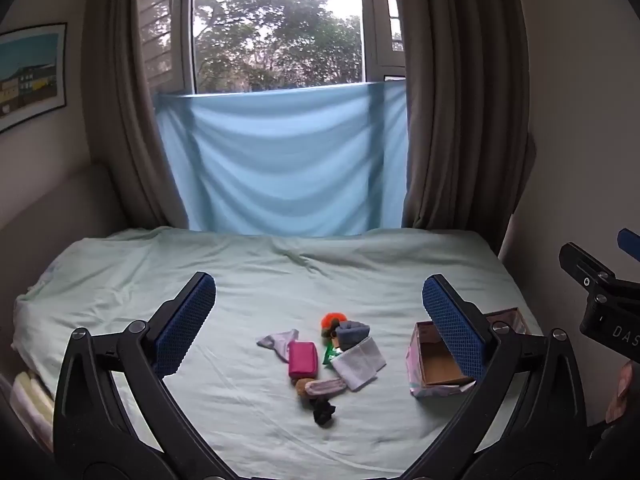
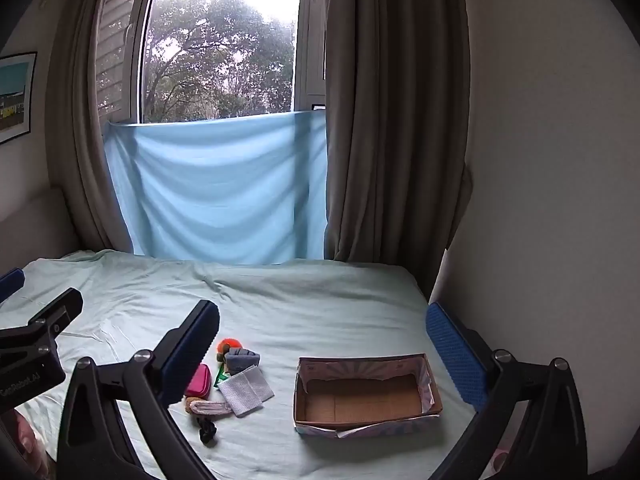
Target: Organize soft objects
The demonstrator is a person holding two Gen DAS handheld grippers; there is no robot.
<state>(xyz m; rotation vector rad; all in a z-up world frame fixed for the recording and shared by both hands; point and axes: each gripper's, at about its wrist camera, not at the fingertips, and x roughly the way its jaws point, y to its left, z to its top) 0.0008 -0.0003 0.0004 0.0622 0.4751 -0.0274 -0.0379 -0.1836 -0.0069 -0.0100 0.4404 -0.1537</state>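
Observation:
A pile of soft objects lies on the bed: a pink pouch (image 1: 303,357), a white folded cloth (image 1: 359,363), a grey-blue roll (image 1: 352,333), an orange fluffy item (image 1: 330,320), a pale pink sock (image 1: 325,386), a black scrunchie (image 1: 323,414) and a light cloth (image 1: 279,342). An empty cardboard box (image 2: 366,396) stands to their right. My left gripper (image 1: 320,314) is open and empty above the bed, behind the pile. My right gripper (image 2: 324,344) is open and empty, above the box and pile.
The pale green bed sheet (image 1: 280,276) covers the bed. A blue cloth (image 1: 280,160) hangs below the window, between brown curtains (image 1: 460,120). A wall (image 2: 560,200) borders the bed on the right. A headboard (image 1: 48,204) is at the left.

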